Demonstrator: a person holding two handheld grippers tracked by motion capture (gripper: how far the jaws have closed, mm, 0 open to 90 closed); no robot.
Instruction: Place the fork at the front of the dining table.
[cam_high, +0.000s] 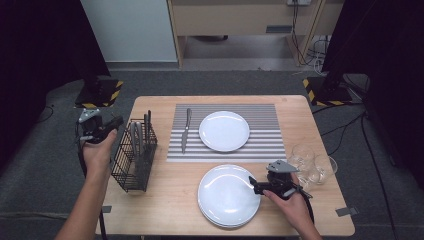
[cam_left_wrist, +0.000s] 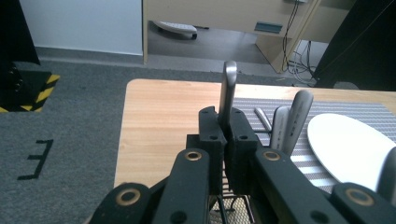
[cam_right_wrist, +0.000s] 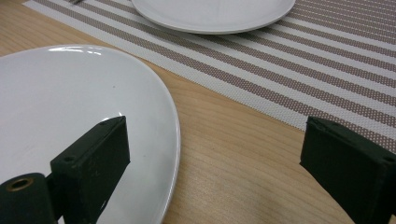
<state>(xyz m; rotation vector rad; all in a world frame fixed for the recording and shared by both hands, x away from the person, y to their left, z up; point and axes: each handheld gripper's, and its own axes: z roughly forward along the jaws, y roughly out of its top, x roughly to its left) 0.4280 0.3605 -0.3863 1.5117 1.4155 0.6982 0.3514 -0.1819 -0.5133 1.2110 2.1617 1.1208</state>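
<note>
Bare wood surface (cam_high: 165, 200) lies open between us; our left tongs (cam_left_wrist: 224, 123) pinch a utensil handle (cam_left_wrist: 228, 91) above the wire caddy (cam_high: 134, 155), while our right tongs (cam_right_wrist: 215, 158) gape wide over the stacked plates' (cam_right_wrist: 70, 102) rim

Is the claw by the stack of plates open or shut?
Open. The right claw has its two black jaws wide apart, one over the rim of the top plate, with bare table between them.

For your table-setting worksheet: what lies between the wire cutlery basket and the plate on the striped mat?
In the high view, one knife lies between the basket and the plate.
</note>
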